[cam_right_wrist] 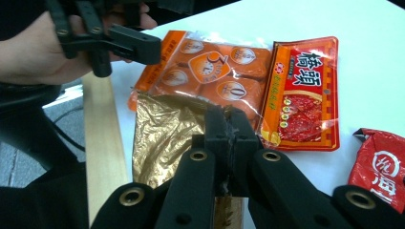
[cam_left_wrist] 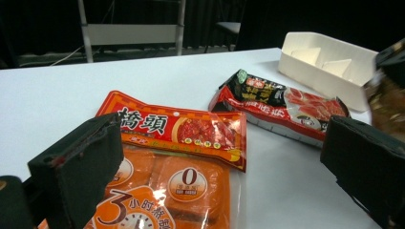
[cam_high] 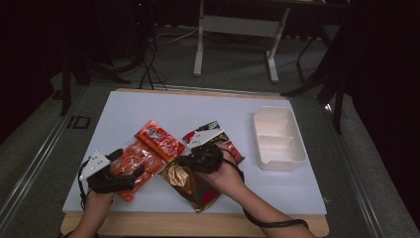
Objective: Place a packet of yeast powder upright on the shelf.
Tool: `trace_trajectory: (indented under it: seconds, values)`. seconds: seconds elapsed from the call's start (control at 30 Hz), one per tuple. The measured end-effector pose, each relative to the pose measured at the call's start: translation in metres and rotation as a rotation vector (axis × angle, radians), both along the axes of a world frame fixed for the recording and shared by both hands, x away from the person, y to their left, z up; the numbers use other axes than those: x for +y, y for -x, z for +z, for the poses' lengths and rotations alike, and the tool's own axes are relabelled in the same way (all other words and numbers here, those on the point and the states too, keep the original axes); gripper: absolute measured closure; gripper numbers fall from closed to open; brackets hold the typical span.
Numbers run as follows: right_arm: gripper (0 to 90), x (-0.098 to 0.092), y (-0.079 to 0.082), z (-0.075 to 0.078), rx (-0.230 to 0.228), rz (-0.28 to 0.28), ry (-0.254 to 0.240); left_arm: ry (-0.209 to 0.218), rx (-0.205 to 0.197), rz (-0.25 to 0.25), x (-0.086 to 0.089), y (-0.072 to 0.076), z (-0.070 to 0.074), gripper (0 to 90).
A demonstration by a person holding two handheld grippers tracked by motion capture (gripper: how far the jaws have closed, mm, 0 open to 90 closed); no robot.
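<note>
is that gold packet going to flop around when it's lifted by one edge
Probably. The gold packet is a thin crinkled foil pouch, and the right gripper pinches only its edge, so the rest likely sags and swings. Its glossy film looks slippery, so it might creep out. It seems light for its size.

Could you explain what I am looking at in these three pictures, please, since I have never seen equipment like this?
A person at a table holds a hand-operated two-jaw gripper in each hand. One picture comes from a camera above; the other two come from cameras riding on the grippers.

The left gripper has its jaws open over an orange packet. The right gripper is shut on the edge of a gold packet.

Also on the table lie a red packet, a black and red packet and a white tray with compartments.
</note>
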State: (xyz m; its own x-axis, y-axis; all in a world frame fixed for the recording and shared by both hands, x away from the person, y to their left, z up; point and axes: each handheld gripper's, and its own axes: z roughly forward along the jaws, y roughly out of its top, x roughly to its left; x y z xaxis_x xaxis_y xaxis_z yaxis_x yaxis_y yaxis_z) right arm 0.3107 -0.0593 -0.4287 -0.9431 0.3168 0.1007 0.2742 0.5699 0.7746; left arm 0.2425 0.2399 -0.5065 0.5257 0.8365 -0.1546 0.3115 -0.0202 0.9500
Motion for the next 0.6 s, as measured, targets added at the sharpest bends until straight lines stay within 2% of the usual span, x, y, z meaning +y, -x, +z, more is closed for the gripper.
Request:
trace_trajectory:
  seconds: [0.37,0.6]
  values:
    - [90.0,-0.017,0.004,0.029,0.001,0.0,-0.093,-0.002,0.004,-0.002,-0.001,-0.001,-0.001,1.0]
    - [89.9,-0.027,-0.003,0.05,-0.044,-0.032,-0.133,0.002,0.004,0.001,-0.001,-0.001,-0.001,1.0]
